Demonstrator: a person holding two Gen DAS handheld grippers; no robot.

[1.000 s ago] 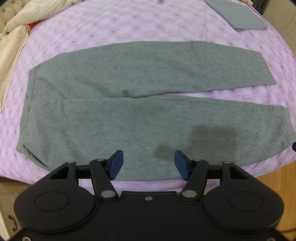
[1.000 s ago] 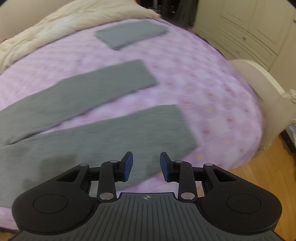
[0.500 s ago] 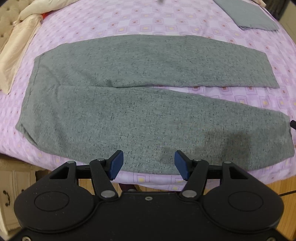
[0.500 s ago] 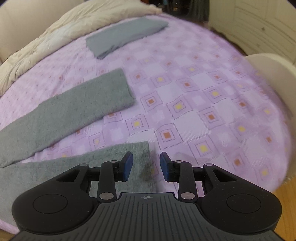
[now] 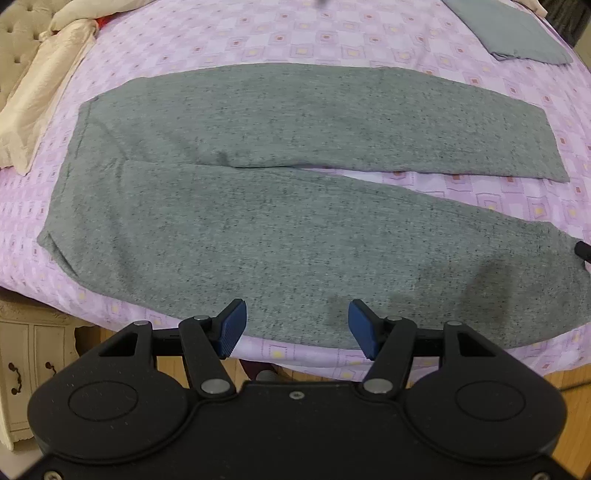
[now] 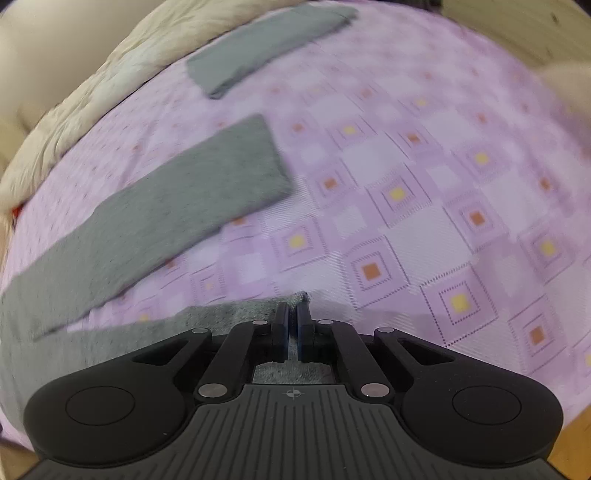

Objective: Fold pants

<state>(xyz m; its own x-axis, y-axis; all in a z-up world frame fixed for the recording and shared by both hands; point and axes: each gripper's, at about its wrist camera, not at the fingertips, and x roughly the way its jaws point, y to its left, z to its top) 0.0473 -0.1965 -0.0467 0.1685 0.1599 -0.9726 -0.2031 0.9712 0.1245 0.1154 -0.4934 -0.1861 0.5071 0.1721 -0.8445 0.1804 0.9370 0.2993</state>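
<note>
Grey pants (image 5: 295, 240) lie flat on the purple patterned bed sheet (image 5: 369, 40), waistband to the left and both legs running right. My left gripper (image 5: 297, 328) hovers open over the near leg's front edge, nothing between its blue pads. In the right wrist view my right gripper (image 6: 292, 325) is shut on the corner of the near leg's cuff (image 6: 236, 314), grey cloth pinched between the pads. The far leg (image 6: 166, 221) lies flat further back. A dark tip of the right gripper (image 5: 583, 251) shows at the cuff in the left wrist view.
A folded grey cloth (image 5: 517, 33) lies at the far right of the bed, also the folded cloth (image 6: 266, 40) in the right view. A cream duvet (image 5: 44, 92) is bunched at the far left. A white cabinet (image 5: 22, 369) stands below the bed's near edge.
My right gripper came down to the near leg's cuff and closed on its corner. The left gripper shifted a little along the near edge and stayed open.
</note>
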